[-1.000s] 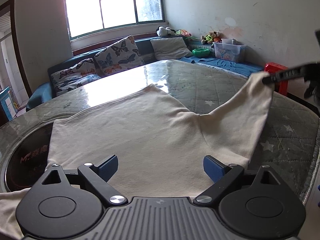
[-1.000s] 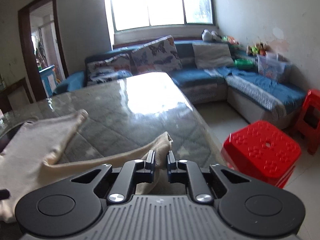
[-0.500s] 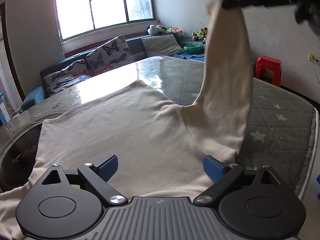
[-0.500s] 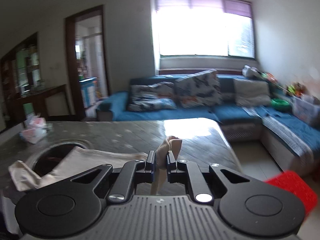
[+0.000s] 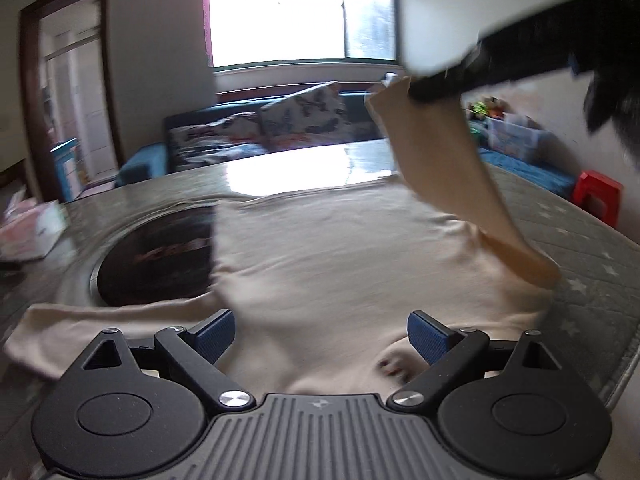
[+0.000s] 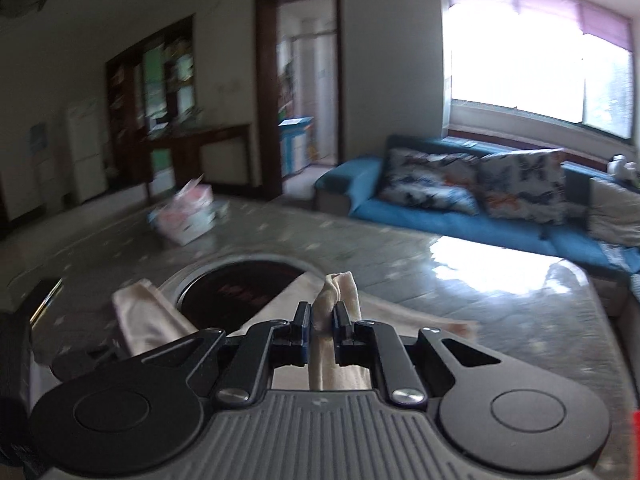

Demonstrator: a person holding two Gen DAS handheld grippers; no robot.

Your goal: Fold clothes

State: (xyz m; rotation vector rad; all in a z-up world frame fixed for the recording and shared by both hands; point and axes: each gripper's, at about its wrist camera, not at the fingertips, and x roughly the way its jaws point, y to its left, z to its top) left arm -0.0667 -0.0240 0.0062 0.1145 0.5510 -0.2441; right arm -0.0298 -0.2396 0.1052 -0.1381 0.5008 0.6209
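Note:
A cream long-sleeved shirt lies spread on the grey quilted table. My left gripper hovers open just above its near edge, nothing between the blue pads. One sleeve is lifted high above the shirt's body, and my right gripper is shut on its cuff. In the right wrist view the cuff bunches between the closed fingers of the right gripper, and the other sleeve lies flat at the left.
A round dark inset sits in the table left of the shirt. A tissue pack lies at the table's far side. A blue sofa with butterfly cushions runs behind the table. A red stool stands on the floor to the right.
My right gripper has carried the sleeve up and leftward over the shirt's body. Both views have swung to the left, and the left gripper stays open.

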